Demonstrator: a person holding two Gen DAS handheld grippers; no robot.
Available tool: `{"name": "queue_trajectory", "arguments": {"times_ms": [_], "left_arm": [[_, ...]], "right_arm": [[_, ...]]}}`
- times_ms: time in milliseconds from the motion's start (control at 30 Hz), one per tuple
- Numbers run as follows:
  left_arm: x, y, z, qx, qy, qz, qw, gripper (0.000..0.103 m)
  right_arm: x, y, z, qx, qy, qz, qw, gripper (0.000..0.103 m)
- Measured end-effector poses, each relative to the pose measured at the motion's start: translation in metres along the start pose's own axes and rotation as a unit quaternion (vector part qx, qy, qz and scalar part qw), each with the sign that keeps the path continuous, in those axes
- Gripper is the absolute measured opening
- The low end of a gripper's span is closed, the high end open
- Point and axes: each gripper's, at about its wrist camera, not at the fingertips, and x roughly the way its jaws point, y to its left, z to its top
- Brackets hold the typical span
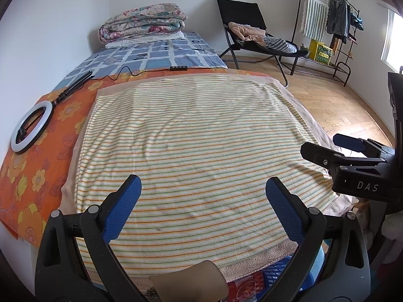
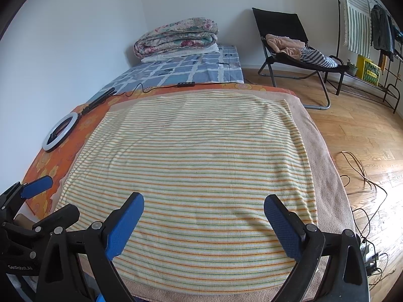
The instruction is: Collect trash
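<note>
My left gripper [image 1: 203, 180] is open above the near end of a yellow striped towel [image 1: 196, 138] spread over the bed, with nothing between its blue pads. My right gripper [image 2: 204, 197] is open over the same towel [image 2: 196, 163], also with nothing in it. Each gripper shows in the other's view: the right gripper [image 1: 320, 143] at the towel's right edge, the left gripper [image 2: 63, 193] at its left edge. No loose trash shows on the towel. A tan cardboard-like piece [image 1: 189, 279] sits at the bottom edge below my left gripper. A blue basket [image 1: 277, 271] holds a red packet beside it.
A ring light [image 1: 31, 128] with its cable lies on the orange floral sheet [image 1: 30, 176] at the left. A folded quilt [image 1: 143, 22] sits at the bed's far end. A black chair [image 2: 289, 47] with clothes, a clothes rack [image 2: 372, 37] and loose cables [image 2: 362, 176] occupy the wooden floor at the right.
</note>
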Motion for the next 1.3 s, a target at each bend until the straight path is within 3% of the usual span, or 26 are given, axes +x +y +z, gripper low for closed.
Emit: {"name": "queue_trajectory", "arguments": {"times_ms": [1300], "left_arm": [[-0.0002,-0.0019,-0.0003,0.003,0.000,0.002,1.0000,0.101]], "right_arm": [[0.0051,-0.0015,-0.0053,0.002,0.009,0.002,1.000,0.097]]}}
